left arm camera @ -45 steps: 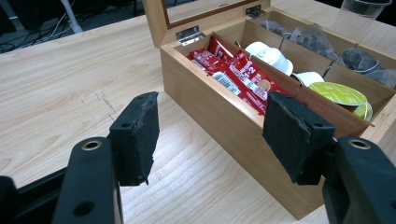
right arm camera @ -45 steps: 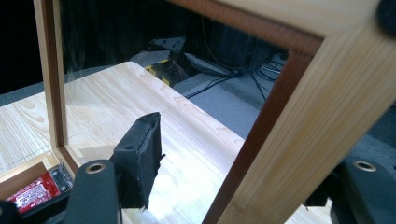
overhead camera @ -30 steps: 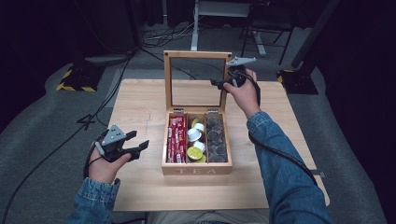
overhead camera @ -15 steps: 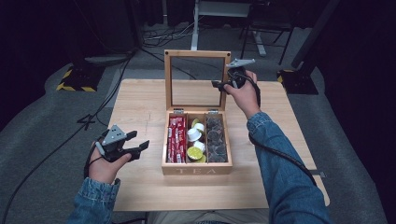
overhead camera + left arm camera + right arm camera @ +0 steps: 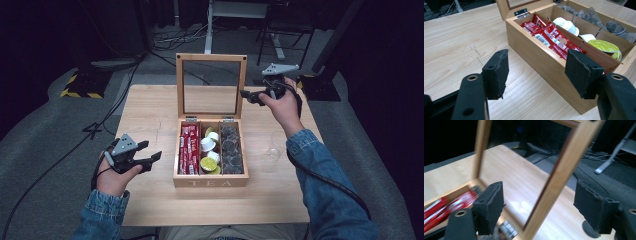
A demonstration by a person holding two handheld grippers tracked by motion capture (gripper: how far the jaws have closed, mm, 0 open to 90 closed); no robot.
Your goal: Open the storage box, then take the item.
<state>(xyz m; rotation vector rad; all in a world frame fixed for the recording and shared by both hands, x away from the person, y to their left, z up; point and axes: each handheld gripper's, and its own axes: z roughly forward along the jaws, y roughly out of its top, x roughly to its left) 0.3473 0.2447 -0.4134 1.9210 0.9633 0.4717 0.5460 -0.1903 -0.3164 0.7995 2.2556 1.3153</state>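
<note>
The wooden tea box (image 5: 211, 177) stands in the middle of the table (image 5: 150, 105), its glass-paned lid (image 5: 211, 82) raised upright at the box's far edge. The right gripper (image 5: 248, 96) hangs just beside the lid's right edge; its jaws have just been opening and stand spread, the lid frame (image 5: 554, 177) seen between them but untouched. The left gripper (image 5: 150, 157) rests on the table near the box's left wall, jaws spread on nothing. Inside the box, red sachets (image 5: 549, 35) fill the compartment nearest the left gripper, capsules (image 5: 567, 25) the middle one, dark tea bags (image 5: 231, 150) the right one.
</note>
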